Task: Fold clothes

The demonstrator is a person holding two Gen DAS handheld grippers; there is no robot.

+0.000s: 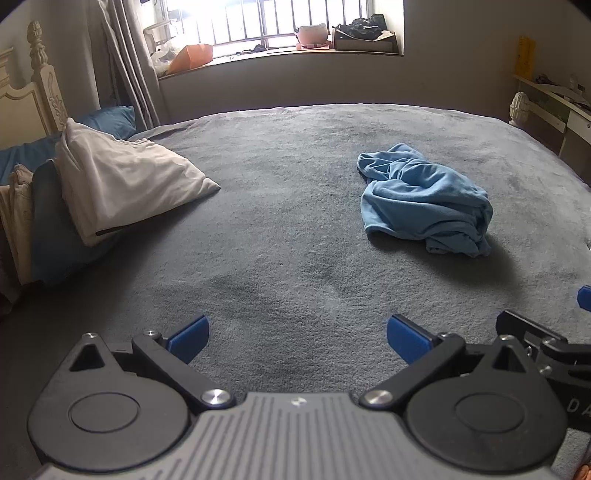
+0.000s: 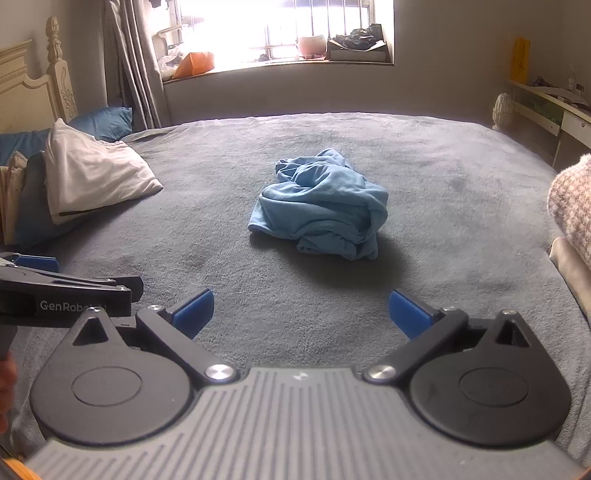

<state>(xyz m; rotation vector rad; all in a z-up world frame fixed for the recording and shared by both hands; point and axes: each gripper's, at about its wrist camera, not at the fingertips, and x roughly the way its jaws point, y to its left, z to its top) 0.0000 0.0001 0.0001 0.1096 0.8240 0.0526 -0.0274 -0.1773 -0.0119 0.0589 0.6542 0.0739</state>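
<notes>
Both grippers hung wide open over the grey bed, empty.

Left gripper (image 1: 297,338) and right gripper (image 2: 301,312) hovered short of the blue shirt (image 2: 321,205), which lay crumpled mid-bed (image 2: 443,206), well apart from the white pillow (image 1: 122,177). Pinching that bunched heap blindly would likely catch several layers, dragging it up tangled.

Both wrist cameras are looking low across the grey bed (image 1: 295,184) toward the window (image 1: 280,22), sitting side by side. Both are sharing the crumpled blue garment (image 1: 424,199), lying right of centre in the left view and centred in the right.
</notes>
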